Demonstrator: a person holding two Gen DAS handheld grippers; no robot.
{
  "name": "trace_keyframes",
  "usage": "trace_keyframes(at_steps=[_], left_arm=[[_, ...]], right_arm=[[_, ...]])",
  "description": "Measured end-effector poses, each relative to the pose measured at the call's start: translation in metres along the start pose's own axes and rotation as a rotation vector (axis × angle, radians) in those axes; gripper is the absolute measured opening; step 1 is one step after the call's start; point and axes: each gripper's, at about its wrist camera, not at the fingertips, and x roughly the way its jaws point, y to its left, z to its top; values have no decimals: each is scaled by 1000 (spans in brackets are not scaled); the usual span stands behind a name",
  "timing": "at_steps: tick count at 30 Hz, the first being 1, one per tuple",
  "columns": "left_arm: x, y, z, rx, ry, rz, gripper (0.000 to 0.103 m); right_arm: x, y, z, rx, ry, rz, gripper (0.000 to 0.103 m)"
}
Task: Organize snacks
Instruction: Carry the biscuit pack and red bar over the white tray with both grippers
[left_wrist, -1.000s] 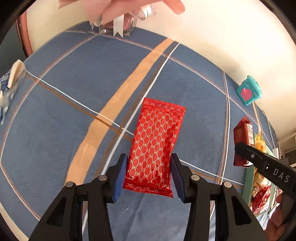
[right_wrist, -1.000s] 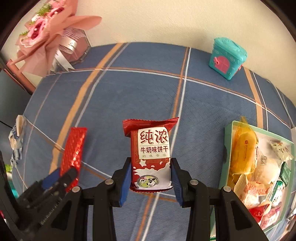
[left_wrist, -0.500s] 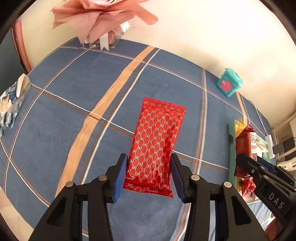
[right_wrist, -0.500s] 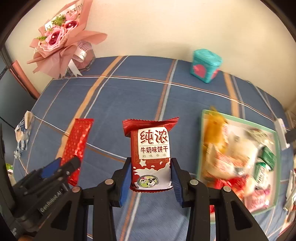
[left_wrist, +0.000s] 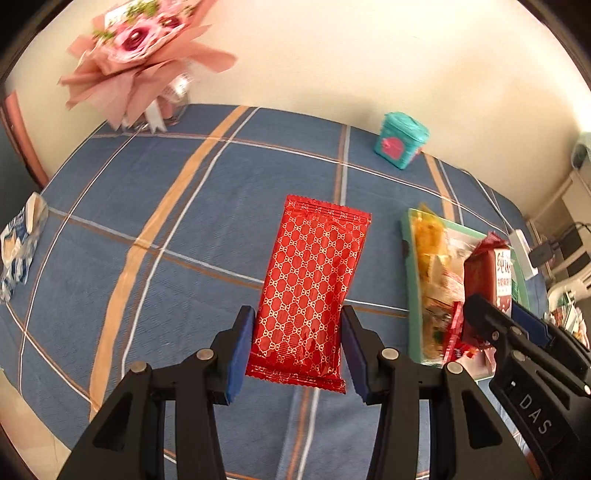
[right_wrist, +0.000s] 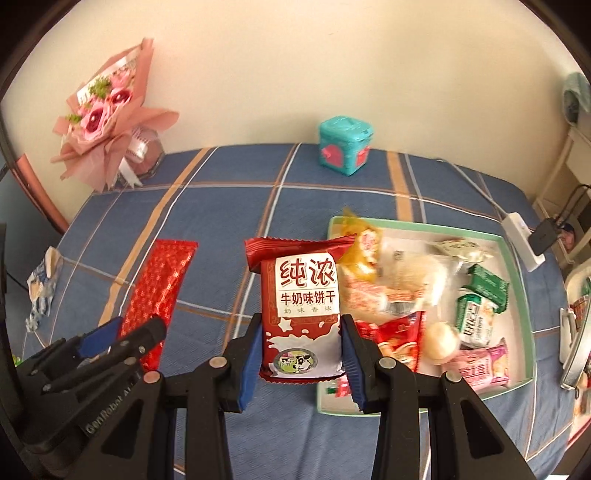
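Observation:
My left gripper (left_wrist: 295, 350) is shut on a long red packet with a gold pattern (left_wrist: 314, 280) and holds it above the blue plaid cloth. It also shows in the right wrist view (right_wrist: 159, 291). My right gripper (right_wrist: 299, 350) is shut on a red and white milk biscuit pack (right_wrist: 301, 306), held up just left of the green tray (right_wrist: 517, 258). The tray holds several wrapped snacks. In the left wrist view the tray (left_wrist: 410, 258) lies to the right, with the biscuit pack (left_wrist: 495, 273) over it.
A pink flower bouquet (right_wrist: 107, 118) stands at the back left. A teal box (right_wrist: 345, 149) sits at the back by the wall. A blue and white wrapper (left_wrist: 20, 247) lies at the left edge. A white power strip (right_wrist: 524, 240) lies right of the tray.
Both grippers have lifted and swung right with their packs still held. The tray has come into fuller view in both cameras.

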Motion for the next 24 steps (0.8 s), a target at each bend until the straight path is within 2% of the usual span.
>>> trace_keyframes(at_steps=[11, 24], left_arm=[[6, -75, 5, 129, -28, -5, 48], [20, -151, 10, 279, -33, -75, 48]], right_arm=[[-12, -56, 7, 77, -57, -46, 42], [-4, -168, 7, 322, -58, -109, 42]])
